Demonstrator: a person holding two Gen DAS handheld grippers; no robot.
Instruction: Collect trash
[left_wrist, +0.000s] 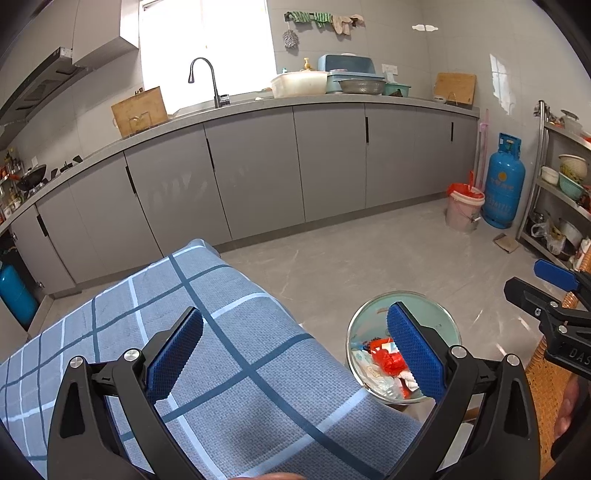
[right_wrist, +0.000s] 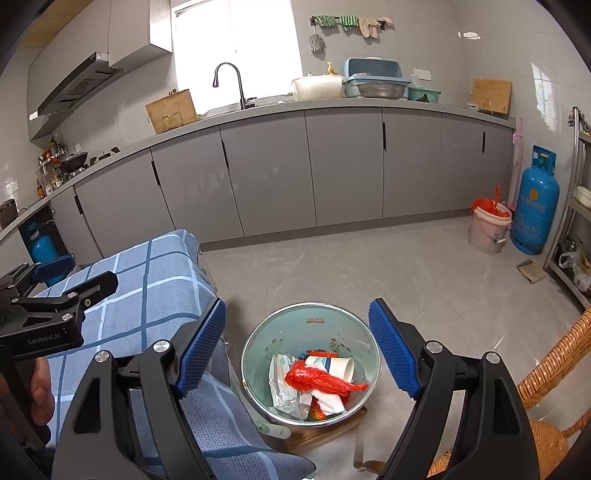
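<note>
The trash (right_wrist: 317, 380) — a red bag, a paper cup and wrappers — lay in the green bin (right_wrist: 280, 332) on the floor just beside the checked-cloth bench (left_wrist: 229, 332), seemingly for easy dropping, while the right gripper (right_wrist: 297, 347) hovered above and the left gripper (left_wrist: 295, 354) over the cloth, both jaws spread and empty.

Kitchen surroundings, away from the work

Grey cabinets (right_wrist: 332, 166) line the far wall under a faucet (right_wrist: 231, 83); a blue gas cylinder (right_wrist: 535, 206) stands far right beside a pink bucket (right_wrist: 487, 229).
</note>
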